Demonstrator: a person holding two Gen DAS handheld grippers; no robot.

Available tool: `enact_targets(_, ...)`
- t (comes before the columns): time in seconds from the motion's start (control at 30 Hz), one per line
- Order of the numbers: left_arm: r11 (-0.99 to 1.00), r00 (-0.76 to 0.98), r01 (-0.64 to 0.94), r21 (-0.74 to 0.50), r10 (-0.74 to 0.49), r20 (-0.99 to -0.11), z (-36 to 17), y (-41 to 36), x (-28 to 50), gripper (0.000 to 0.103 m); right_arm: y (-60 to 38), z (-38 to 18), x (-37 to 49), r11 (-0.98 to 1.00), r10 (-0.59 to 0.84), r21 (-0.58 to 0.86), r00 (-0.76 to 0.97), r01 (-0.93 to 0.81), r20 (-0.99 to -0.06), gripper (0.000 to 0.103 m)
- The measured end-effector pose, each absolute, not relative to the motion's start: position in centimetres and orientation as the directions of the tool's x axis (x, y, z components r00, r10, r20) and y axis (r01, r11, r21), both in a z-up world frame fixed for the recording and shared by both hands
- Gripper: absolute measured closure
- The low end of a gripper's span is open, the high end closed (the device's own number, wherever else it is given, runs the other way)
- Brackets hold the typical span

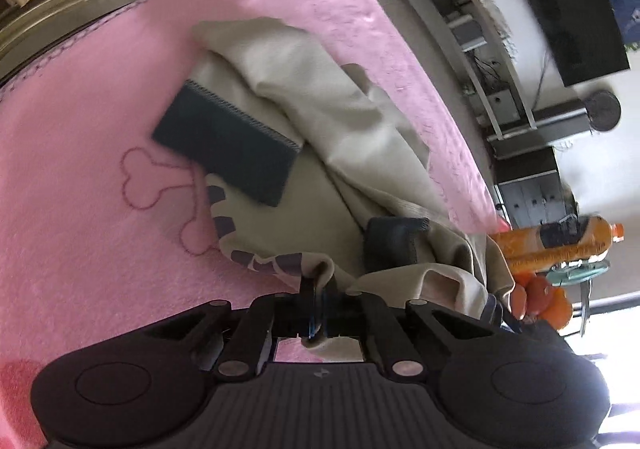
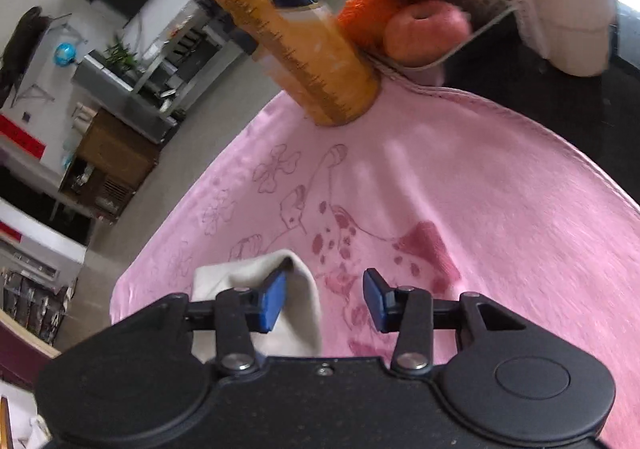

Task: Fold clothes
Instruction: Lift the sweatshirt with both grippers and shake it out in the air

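1. Closest to the left wrist camera, at the bottom centre of its frame, the left gripper (image 1: 316, 313) has its jaws pressed together on a fold of the beige garment (image 1: 320, 117).
2. Only that view shows the garment whole: it lies crumpled across the pink blanket (image 1: 80, 169), running from upper centre down to the lower right, with dark blue cuffs (image 1: 228, 145) and dark patches along one hem.
3. From the right wrist camera, just one beige corner (image 2: 248, 273) shows, at lower left, lying behind the left blue pad (image 2: 272, 305).
4. Its right gripper (image 2: 324, 301) stands wide open over the blanket's dog print (image 2: 340, 233), holding nothing.
5. Across the top of this frame, an orange bottle (image 2: 288, 33) stands on the blanket's edge beside a bowl of fruit (image 2: 424, 9); the left view catches them only at its right edge.
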State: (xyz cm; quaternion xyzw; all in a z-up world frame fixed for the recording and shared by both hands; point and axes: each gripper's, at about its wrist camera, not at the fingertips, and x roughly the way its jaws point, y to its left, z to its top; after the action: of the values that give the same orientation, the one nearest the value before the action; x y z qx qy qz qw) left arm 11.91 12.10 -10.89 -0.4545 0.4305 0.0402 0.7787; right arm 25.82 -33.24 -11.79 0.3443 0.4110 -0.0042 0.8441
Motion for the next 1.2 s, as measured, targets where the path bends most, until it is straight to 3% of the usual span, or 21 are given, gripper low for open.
enact_targets(0.03,0.591,0.63,-0.445,-0.672,-0.327,-0.705,-10.8,11.9,12.0,0.102,-33.1,-12.2,26.2,0.764,0.281,0.579,0.662,0.284,-0.695,0.066)
enact_targets(0.07,0.599,0.634,-0.437,-0.671,-0.324,-0.702,-10.7,11.7,12.0,0.103,-32.9,-12.5,26.5,0.765,0.29,0.582,0.658,0.277,-0.695,0.089)
enact_targets(0.1,0.607,0.638,-0.428,-0.67,-0.322,-0.699,-10.6,11.5,12.1,0.103,-32.7,-12.7,26.6,0.765,0.302,0.585,0.652,0.269,-0.696,0.1)
enact_targets(0.23,0.64,0.684,-0.38,-0.668,-0.292,-0.668,-8.8,11.0,11.5,0.103,-31.8,-9.8,23.9,0.788,0.281,0.565,0.674,0.243,-0.683,0.101)
enact_targets(0.4,0.691,0.782,-0.256,-0.676,-0.264,-0.565,-4.1,10.8,7.8,0.103,-36.2,-4.1,16.3,0.632,0.292,0.717,0.768,0.292,-0.57,0.101)
enact_targets(0.47,0.72,0.804,-0.215,-0.66,-0.252,-0.538,-2.9,10.7,6.2,0.103,-37.9,-3.3,13.0,0.613,0.257,0.722,0.784,0.32,-0.565,0.101)
enact_targets(0.57,0.741,0.772,-0.211,-0.638,-0.274,-0.573,-3.7,10.5,5.1,0.102,-38.5,-5.4,11.9,0.608,0.274,0.706,0.738,0.364,-0.616,0.101)
enact_targets(0.63,0.73,0.721,-0.249,-0.636,-0.298,-0.625,-5.6,10.5,5.1,0.092,-38.7,-7.2,11.5,0.606,0.293,0.692,0.699,0.392,-0.653,0.101)
enact_targets(0.7,0.72,0.681,-0.294,-0.629,-0.304,-0.666,-7.4,10.4,5.4,0.09,-38.9,-8.9,11.2,0.605,0.311,0.676,0.657,0.42,-0.686,0.1)
enact_targets(0.77,0.729,0.654,-0.314,-0.608,-0.298,-0.695,-8.3,10.2,5.7,0.078,-39.1,-10.7,10.8,0.605,0.329,0.659,0.613,0.446,-0.718,0.1)
enact_targets(0.93,0.776,0.638,-0.3,-0.555,-0.269,-0.721,-9.3,9.3,6.3,0.07,-38.7,-10.7,11.3,0.67,0.331,0.622,0.587,0.406,-0.739,0.095)
enact_targets(1.03,0.786,0.643,-0.284,-0.549,-0.269,-0.717,-9.9,9.1,6.9,0.071,-38.2,-11.3,11.3,0.691,0.348,0.604,0.549,0.398,-0.76,0.078)
enact_targets(1.07,0.787,0.648,-0.278,-0.551,-0.27,-0.712,-10.1,9.0,7.1,0.078,-38.1,-11.3,11.3,0.705,0.338,0.587,0.539,0.398,-0.771,0.073)
enact_targets(1.13,0.792,0.659,-0.26,-0.552,-0.272,-0.701,-10.1,8.7,7.0,0.096,-38.0,-11.2,11.1,0.727,0.311,0.561,0.539,0.395,-0.783,0.072)
enact_targets(1.2,0.81,0.662,-0.246,-0.532,-0.26,-0.703,-10.1,8.3,6.9,0.097,-38.0,-10.9,10.9,0.743,0.293,0.548,0.55,0.383,-0.782,0.072)
